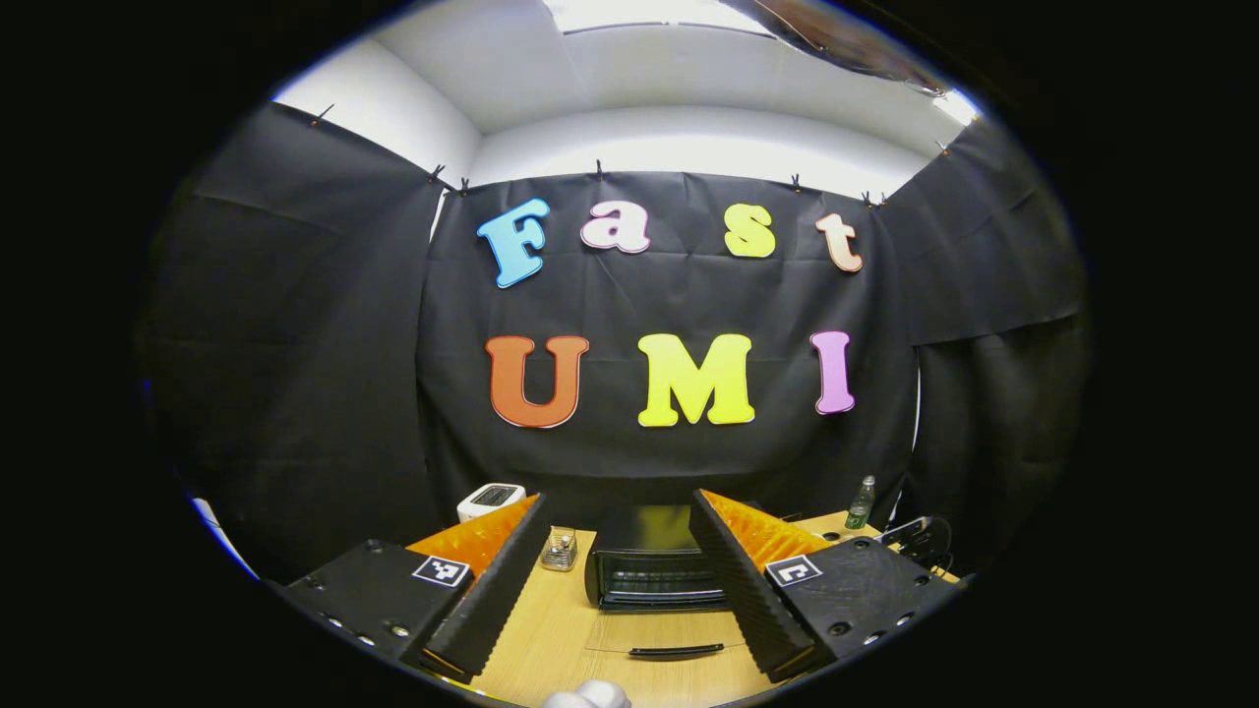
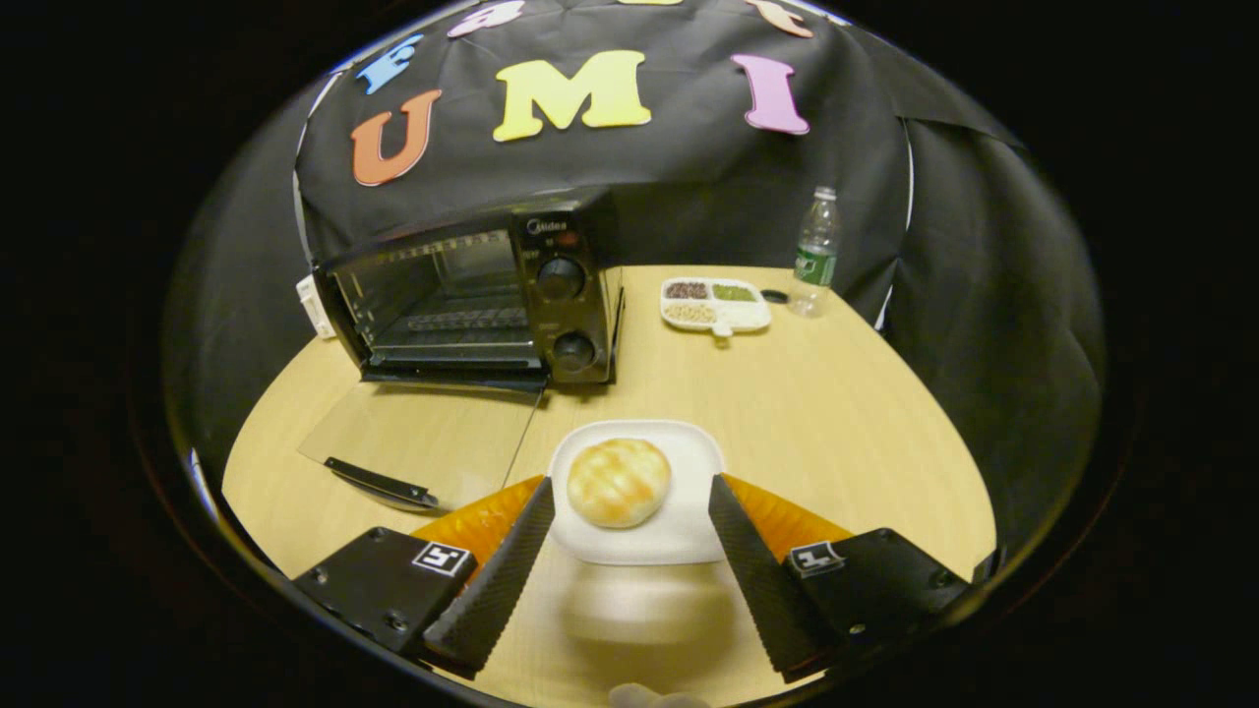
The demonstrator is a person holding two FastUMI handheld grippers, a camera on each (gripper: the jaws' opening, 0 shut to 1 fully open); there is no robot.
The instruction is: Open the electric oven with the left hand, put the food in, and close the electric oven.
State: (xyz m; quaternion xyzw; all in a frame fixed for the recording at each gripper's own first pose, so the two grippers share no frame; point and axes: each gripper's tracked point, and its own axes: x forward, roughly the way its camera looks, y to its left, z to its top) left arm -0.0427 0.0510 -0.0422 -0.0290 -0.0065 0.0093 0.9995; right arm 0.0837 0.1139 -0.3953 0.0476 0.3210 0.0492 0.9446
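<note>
While the oven (image 2: 472, 295) stood far-left with its door (image 2: 423, 438) dropped flat on the table (image 2: 836, 413), the right tool (image 2: 629, 560), fingers apart, flanked the plate (image 2: 679, 462) carrying the bun (image 2: 618, 482).

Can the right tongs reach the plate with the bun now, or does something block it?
Probably yes. The right tongs are open, one finger on each side of the white plate that holds the bun. Nothing lies between them. The oven stands farther back, its door already down.
</note>
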